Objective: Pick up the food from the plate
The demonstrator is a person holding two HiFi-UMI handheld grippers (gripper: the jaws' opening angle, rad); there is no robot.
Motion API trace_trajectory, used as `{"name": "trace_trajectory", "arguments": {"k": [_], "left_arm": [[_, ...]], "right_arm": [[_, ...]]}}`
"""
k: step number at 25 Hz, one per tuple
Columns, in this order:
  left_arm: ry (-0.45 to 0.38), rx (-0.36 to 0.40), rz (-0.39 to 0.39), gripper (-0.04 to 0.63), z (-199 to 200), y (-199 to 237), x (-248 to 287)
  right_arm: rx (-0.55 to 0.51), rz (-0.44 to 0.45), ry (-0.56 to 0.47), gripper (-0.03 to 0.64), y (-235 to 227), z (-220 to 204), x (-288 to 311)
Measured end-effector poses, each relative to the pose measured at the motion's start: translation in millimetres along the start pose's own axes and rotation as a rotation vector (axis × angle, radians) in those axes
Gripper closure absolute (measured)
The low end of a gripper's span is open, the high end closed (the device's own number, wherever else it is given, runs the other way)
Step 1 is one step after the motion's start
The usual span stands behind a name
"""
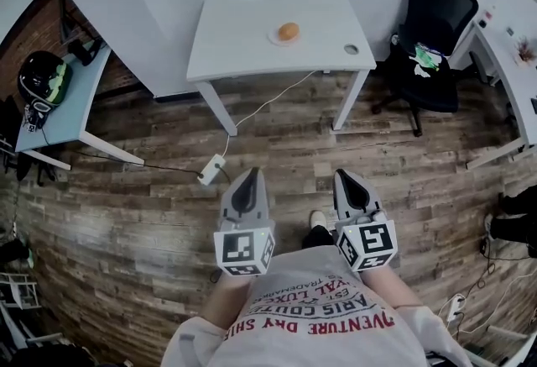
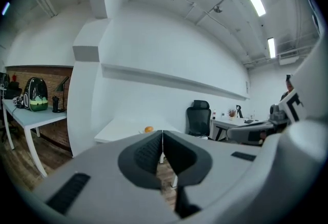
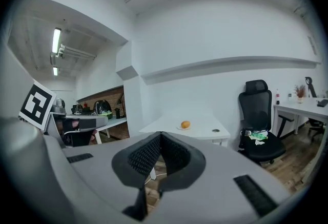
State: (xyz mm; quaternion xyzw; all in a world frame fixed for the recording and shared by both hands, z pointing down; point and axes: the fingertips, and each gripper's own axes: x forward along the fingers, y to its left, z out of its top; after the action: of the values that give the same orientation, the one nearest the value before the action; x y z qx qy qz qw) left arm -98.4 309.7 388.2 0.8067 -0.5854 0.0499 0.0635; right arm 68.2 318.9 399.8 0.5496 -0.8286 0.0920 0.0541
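Note:
An orange, roundish piece of food (image 1: 289,31) lies on a small white plate (image 1: 275,39) on a white table (image 1: 243,38) across the room. It shows small in the left gripper view as the food (image 2: 148,129) and in the right gripper view as the food (image 3: 185,124). Both grippers are held close to the person's body, far from the table. My left gripper (image 1: 249,175) is shut with nothing in it, its jaws pressed together. My right gripper (image 1: 346,178) is also shut and empty.
A black office chair (image 1: 432,29) stands right of the table, with a white desk (image 1: 512,71) beyond it. A grey desk (image 1: 63,105) with a helmet-like bag stands at the left. A power strip (image 1: 211,170) and its cable lie on the wooden floor before the table.

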Motion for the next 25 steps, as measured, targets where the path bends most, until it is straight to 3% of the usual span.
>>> {"name": "trace_trajectory", "arguments": {"k": [9,15,20,25], "left_arm": [[-0.025,0.011,0.06,0.588,32.4,-16.4,115.9],[-0.006,-0.005,0.098,0.588,34.2,-18.9,178.6],[0.027,-0.01,0.095,0.588,24.9,-6.9,221.8],[0.039,-0.008,0.038,0.588,28.3,13.3,285.8]], "right_arm": [[-0.034,0.081,-0.012,0.606,-93.0,40.5,88.0],[-0.051,0.116,0.036,0.606,-140.1,39.1,136.7],[-0.037,0.123,0.074,0.606,-156.0,28.3,174.6],[-0.031,0.08,0.08,0.606,-175.6,34.4,229.0]]}}
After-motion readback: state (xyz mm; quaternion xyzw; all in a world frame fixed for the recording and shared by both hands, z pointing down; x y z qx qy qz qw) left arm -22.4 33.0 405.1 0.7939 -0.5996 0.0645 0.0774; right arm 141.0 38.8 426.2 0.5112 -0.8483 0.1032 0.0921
